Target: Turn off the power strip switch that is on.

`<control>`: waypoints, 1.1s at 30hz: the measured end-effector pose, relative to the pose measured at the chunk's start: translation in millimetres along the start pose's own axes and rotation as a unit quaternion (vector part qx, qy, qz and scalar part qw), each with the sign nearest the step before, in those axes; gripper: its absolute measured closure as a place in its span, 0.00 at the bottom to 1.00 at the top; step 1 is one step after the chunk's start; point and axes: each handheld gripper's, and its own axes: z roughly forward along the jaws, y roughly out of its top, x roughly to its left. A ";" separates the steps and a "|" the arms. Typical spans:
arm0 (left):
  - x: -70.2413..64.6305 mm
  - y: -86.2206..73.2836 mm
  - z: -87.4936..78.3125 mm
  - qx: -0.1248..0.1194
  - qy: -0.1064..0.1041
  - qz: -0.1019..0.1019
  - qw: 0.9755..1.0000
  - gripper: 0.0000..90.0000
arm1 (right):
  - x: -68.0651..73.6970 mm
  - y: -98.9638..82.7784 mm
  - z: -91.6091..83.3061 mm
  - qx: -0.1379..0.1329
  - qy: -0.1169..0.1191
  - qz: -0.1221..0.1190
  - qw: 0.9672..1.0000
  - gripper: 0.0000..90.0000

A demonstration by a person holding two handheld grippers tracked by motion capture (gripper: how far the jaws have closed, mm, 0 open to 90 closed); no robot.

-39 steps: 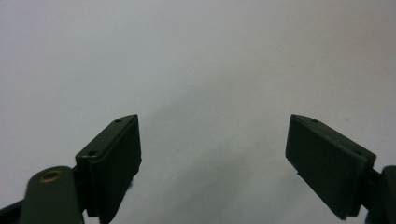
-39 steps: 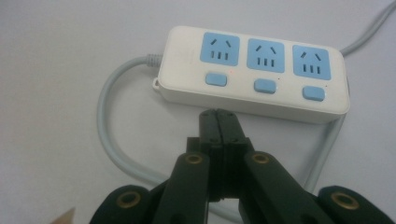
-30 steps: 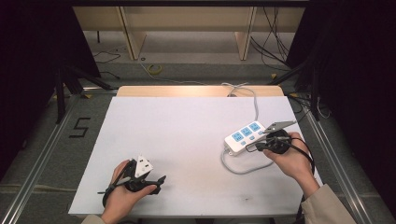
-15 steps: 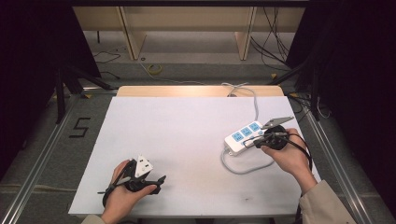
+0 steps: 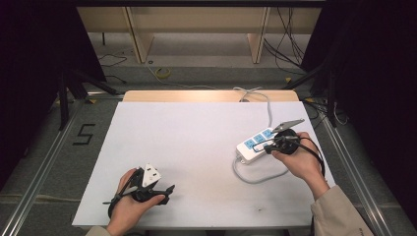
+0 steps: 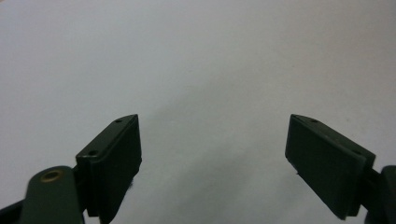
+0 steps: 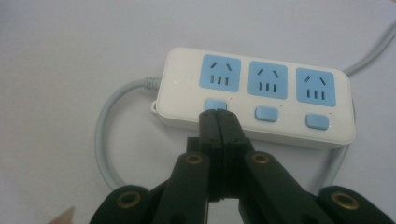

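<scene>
A large white table (image 5: 196,147) has broad bare room across its middle and far side. A person's two hands reach in from the near edge, well apart. Near the right edge lies a white power strip (image 5: 255,143) with three blue sockets and three blue switches (image 7: 267,113), its grey cable (image 5: 255,178) looping toward the near side. The right gripper (image 7: 218,115), jaws pressed together with nothing between them, has its tips at the leftmost switch in the right gripper view. The left gripper (image 6: 212,154), jaws spread wide apart and empty, sits low by the near left corner over bare table.
</scene>
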 end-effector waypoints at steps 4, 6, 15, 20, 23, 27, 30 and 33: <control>-0.1 0.0 0.0 0.000 0.000 0.000 1.000 0.20 | -0.5 1.4 1.3 0.001 -0.001 -0.003 1.000 1.00; 0.0 0.0 -0.1 0.000 0.000 0.000 1.000 0.20 | -0.8 2.3 2.8 0.002 0.000 -0.003 1.000 1.00; -0.3 0.1 -0.2 0.001 0.000 -0.001 1.000 0.20 | -1.4 4.3 5.6 0.006 0.001 0.000 1.000 1.00; -0.1 0.1 -0.1 0.000 0.000 0.000 1.000 0.20 | -1.8 5.4 7.9 0.009 0.000 0.000 1.000 1.00; -0.3 0.0 -0.1 0.000 0.000 -0.001 1.000 0.20 | -1.9 5.8 8.8 0.011 0.001 0.001 1.000 1.00; -0.1 0.1 -0.1 0.000 0.000 0.001 1.000 0.20 | -1.8 7.0 10.7 0.013 0.000 0.001 1.000 1.00; 0.0 0.1 -0.1 0.000 0.001 0.001 1.000 0.20 | -1.7 8.2 12.2 0.014 0.000 -0.001 1.000 1.00; 0.0 0.0 -0.1 0.000 0.001 0.001 1.000 0.20 | -1.3 9.3 13.8 0.015 0.000 -0.001 1.000 1.00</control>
